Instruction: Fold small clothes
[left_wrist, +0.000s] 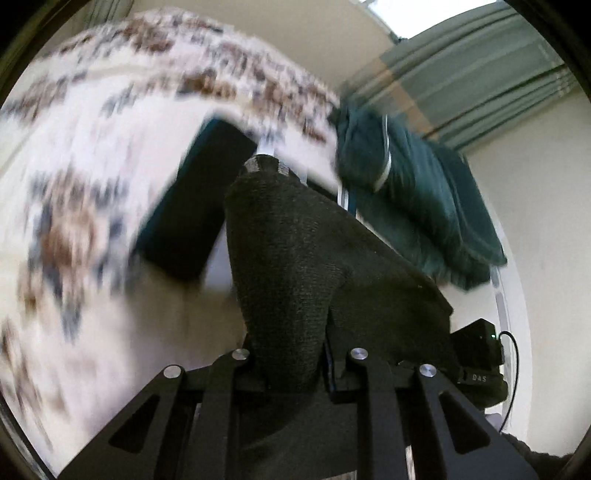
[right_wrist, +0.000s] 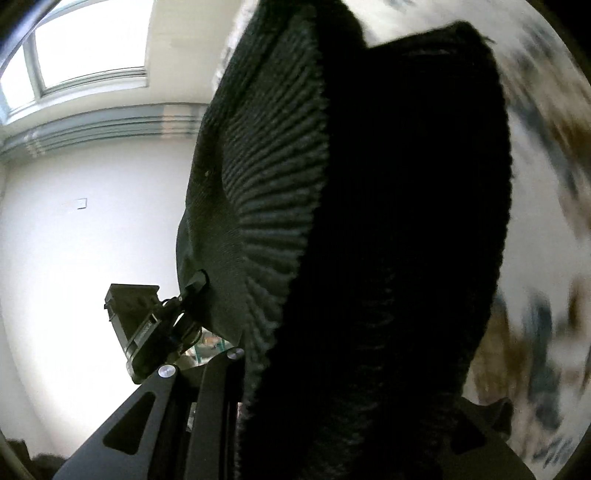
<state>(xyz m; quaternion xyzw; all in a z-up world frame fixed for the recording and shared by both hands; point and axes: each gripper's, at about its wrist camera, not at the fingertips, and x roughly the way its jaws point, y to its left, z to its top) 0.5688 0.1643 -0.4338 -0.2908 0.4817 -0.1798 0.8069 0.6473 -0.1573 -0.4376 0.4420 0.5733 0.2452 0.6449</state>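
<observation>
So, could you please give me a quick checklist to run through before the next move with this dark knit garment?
1. Left gripper shut on the dark knit garment: ok, fabric runs between its fingers.
2. Right gripper shut on the same garment: ok.
3. Ribbed edge lying straight: not ok, it fans out bunched.
4. Patterned surface ready as landing spot: cannot tell, motion blur.
5. Green cloth apart from the garment: cannot tell.

Black claw (left_wrist: 266, 166) linkage arms, silver round screws, triangular cut-outs — small "DAS" marking
</observation>
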